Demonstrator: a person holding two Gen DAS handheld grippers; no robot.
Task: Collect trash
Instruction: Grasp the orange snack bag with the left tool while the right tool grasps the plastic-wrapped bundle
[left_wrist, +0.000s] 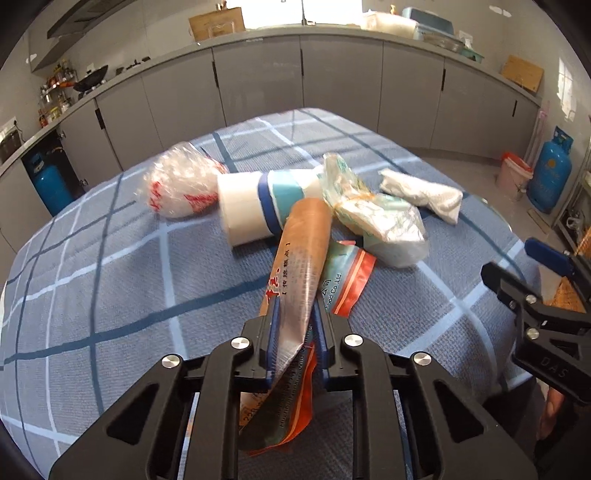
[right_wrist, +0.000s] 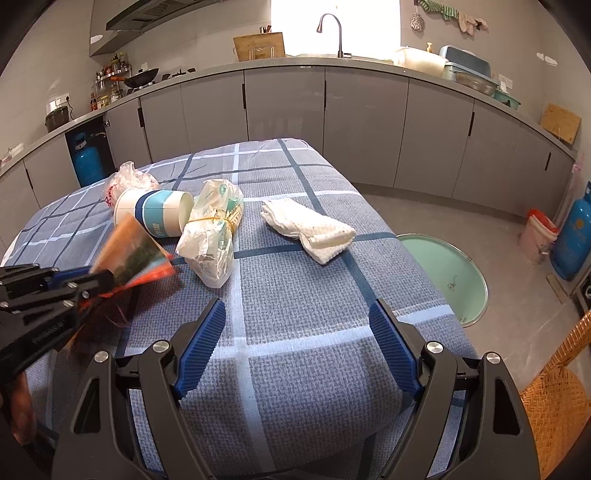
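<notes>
Grey kitchen cabinets curve behind a bench (right_wrist: 295, 295) draped in blue plaid cloth. At the bench's near edge, the left gripper (left_wrist: 295, 314) has its fingers clenched on an orange-and-silver crinkled snack wrapper (left_wrist: 299, 266), whose lower end is hidden behind them; it shows only as a blur from the right wrist. Beyond lie a toppled white paper cup with blue bands (right_wrist: 155, 212), a clear plastic bag printed in red (left_wrist: 179, 184), a rubber-banded clear bag bundle (right_wrist: 214, 229) and a folded white cloth (right_wrist: 310, 229). The right gripper (right_wrist: 295, 325) hangs released over bare cloth.
</notes>
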